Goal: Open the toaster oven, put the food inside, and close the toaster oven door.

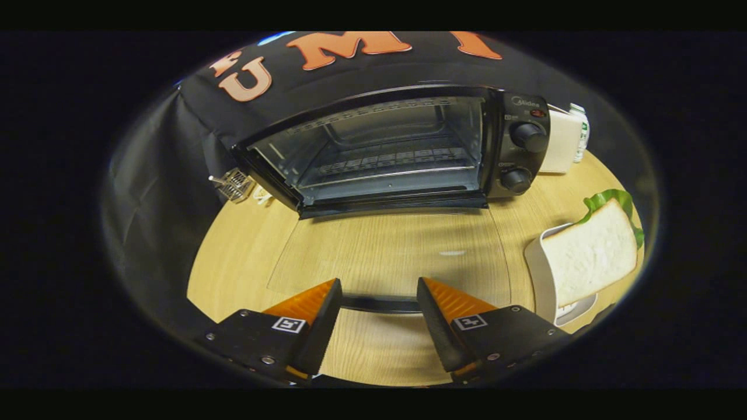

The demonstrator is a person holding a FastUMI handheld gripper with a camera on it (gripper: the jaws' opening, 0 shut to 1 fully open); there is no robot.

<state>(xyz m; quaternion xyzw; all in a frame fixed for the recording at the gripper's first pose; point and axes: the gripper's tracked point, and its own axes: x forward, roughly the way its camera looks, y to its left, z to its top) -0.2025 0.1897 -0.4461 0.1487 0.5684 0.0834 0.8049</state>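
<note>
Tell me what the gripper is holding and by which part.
Nothing. The gripper is open; the handle of the lowered glass door lies between its fingers, touching neither.

Pale wooden tabletop [245, 256]; black cloth wall [175, 151] behind; white box [559, 143] at back.

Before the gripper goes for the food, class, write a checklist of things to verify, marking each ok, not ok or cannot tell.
1. Toaster oven door fully down: ok, it lies flat on the table.
2. Oven rack free: ok.
3. Gripper open: ok, fingers apart, door handle between them.
4. Handle released: cannot tell.
5. Sandwich reachable: ok, leaning in its white holder beside the door.
</note>
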